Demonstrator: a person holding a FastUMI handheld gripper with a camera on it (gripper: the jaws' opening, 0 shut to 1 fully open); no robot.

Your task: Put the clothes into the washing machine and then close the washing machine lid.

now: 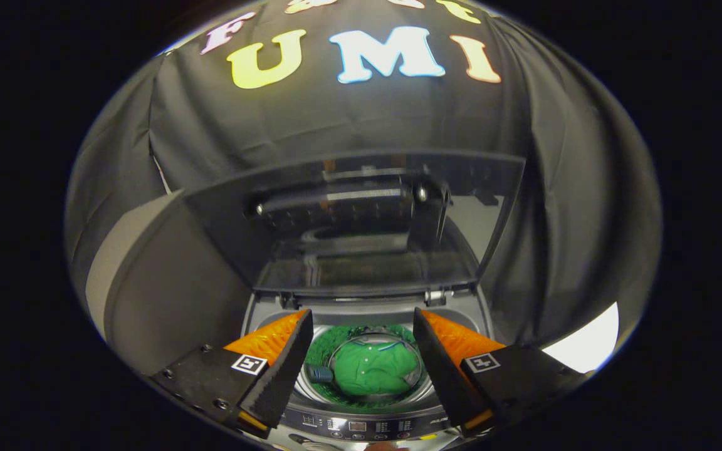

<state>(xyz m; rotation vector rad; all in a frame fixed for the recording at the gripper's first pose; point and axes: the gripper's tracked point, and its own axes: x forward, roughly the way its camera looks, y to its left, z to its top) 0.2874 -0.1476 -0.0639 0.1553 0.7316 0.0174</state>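
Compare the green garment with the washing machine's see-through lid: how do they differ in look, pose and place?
1. The green garment is soft, crumpled and opaque; the see-through dark lid is rigid, flat and glossy.
2. The garment lies down inside the metal drum; the lid stands raised on its hinges behind the drum.
3. The garment shows between the open gripper's fingers; the lid lies beyond them.

Shared: the gripper touches neither.
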